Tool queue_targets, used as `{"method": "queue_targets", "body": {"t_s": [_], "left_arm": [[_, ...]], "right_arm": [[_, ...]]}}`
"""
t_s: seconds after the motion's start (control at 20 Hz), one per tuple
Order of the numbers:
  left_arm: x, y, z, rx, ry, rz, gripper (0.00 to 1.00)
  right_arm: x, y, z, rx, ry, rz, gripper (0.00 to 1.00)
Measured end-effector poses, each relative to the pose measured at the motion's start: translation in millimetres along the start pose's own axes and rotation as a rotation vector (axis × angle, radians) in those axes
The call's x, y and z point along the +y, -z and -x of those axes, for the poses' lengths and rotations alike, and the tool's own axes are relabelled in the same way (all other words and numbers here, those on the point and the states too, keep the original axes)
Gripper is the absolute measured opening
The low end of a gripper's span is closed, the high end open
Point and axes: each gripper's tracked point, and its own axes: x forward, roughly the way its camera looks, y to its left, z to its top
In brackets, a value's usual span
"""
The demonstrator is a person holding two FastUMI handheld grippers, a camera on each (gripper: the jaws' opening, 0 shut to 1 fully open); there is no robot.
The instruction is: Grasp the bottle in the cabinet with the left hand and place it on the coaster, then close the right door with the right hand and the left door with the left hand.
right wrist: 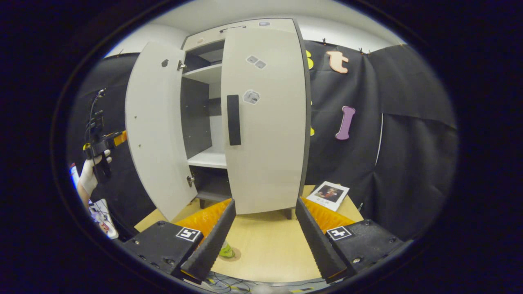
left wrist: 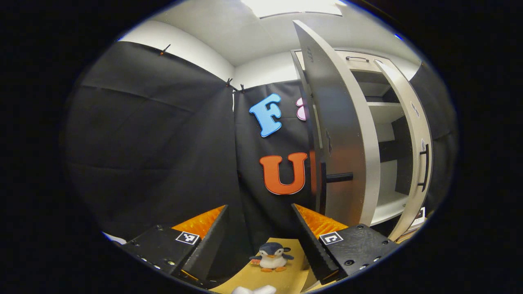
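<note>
- Bottle (right wrist: 225, 250) stands on the counter (right wrist: 265, 245), partly behind our right tongs (right wrist: 264, 241), spread wide.
- Left tongs (left wrist: 261, 241) gape empty near the left door (left wrist: 339, 143).
- Right door (right wrist: 265, 118) looks nearly closed.

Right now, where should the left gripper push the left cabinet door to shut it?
Probably the left door's flat outer face near its free edge, coming from the outer side. It stands wide open, and pushing far from the hinges swings it most easily. The left gripper is open, so its fingers could also pinch the bar handle.
</note>
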Motion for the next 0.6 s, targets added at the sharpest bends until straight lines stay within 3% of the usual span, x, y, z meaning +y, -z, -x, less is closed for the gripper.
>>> {"method": "queue_targets", "body": {"t_s": [0.1, 0.15, 0.2, 0.25, 0.45, 0.6], "left_arm": [[-6, -3, 4, -0.006, -0.006, -0.021, 0.91], [-9, -3, 7, -0.007, -0.001, -0.02, 0.95], [-15, -4, 9, -0.006, 0.009, -0.017, 0.9], [-21, -4, 12, -0.005, 0.021, -0.017, 0.95], [-44, -8, 20, -0.008, 0.041, -0.034, 0.9], [-59, -9, 24, -0.01, 0.06, -0.015, 0.94]], "right_arm": [[-2, -1, -1, -0.003, -0.01, -0.005, 0.97], [-3, 0, 0, -0.004, -0.013, -0.006, 0.97], [-5, 0, 0, -0.006, -0.015, -0.007, 0.97], [-7, 1, -2, -0.006, -0.016, -0.011, 0.97], [-12, 3, -1, -0.006, -0.022, -0.025, 0.97], [-22, 0, 2, -0.008, -0.007, -0.014, 0.97]]}}
